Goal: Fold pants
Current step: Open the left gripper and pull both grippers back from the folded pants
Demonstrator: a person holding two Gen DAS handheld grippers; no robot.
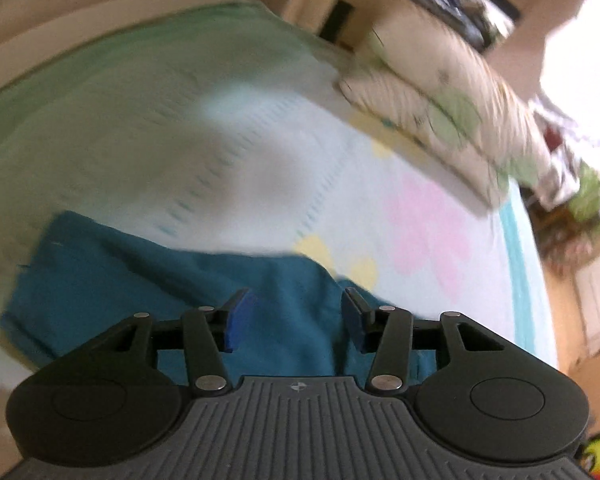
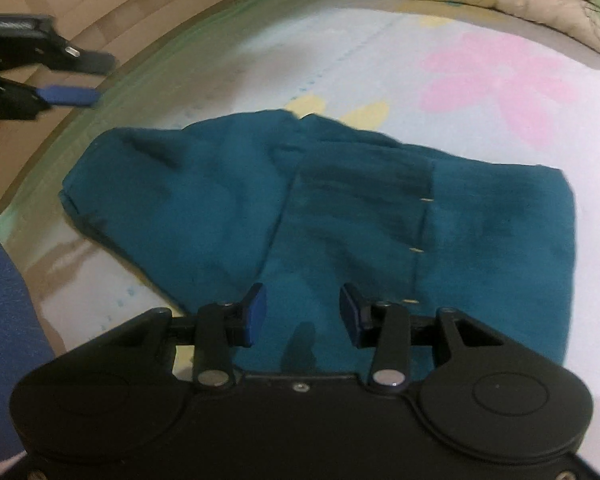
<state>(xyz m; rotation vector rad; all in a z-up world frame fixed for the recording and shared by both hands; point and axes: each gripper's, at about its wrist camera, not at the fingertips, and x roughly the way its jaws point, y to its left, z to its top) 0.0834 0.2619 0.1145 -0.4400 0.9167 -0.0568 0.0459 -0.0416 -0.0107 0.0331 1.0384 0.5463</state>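
Teal pants point(image 2: 340, 216) lie folded into a broad, rumpled bundle on the bed point(image 2: 480, 152), over a pale sheet printed with pink and yellow flowers. In the right wrist view the bundle fills the middle of the picture, with a fold line running from its far edge toward the near side and a row of small light stitches along a seam to the right of centre. Its left corner reaches toward the green border of the sheet, near the bed's edge.

Just above the near part of the pants hangs the right tool point(image 2: 302, 312), its blue-padded fingers spread apart with only cloth seen below the gap; nothing is pinched between them. The left tool point(image 2: 90, 76) shows at the far left of that same view, off past the edge of the bed, its two fingers parted and empty.

From the left wrist view, which is smeared by blur, the left tool point(image 1: 296, 320) stands open over the pants point(image 1: 148, 276), which lie across the near left of the sheet. A cream pillow point(image 1: 440, 104) with green leaf shapes lies at the far right of the bed. A blue sleeve point(image 2: 4, 340) shows at the near left edge of the right wrist view.
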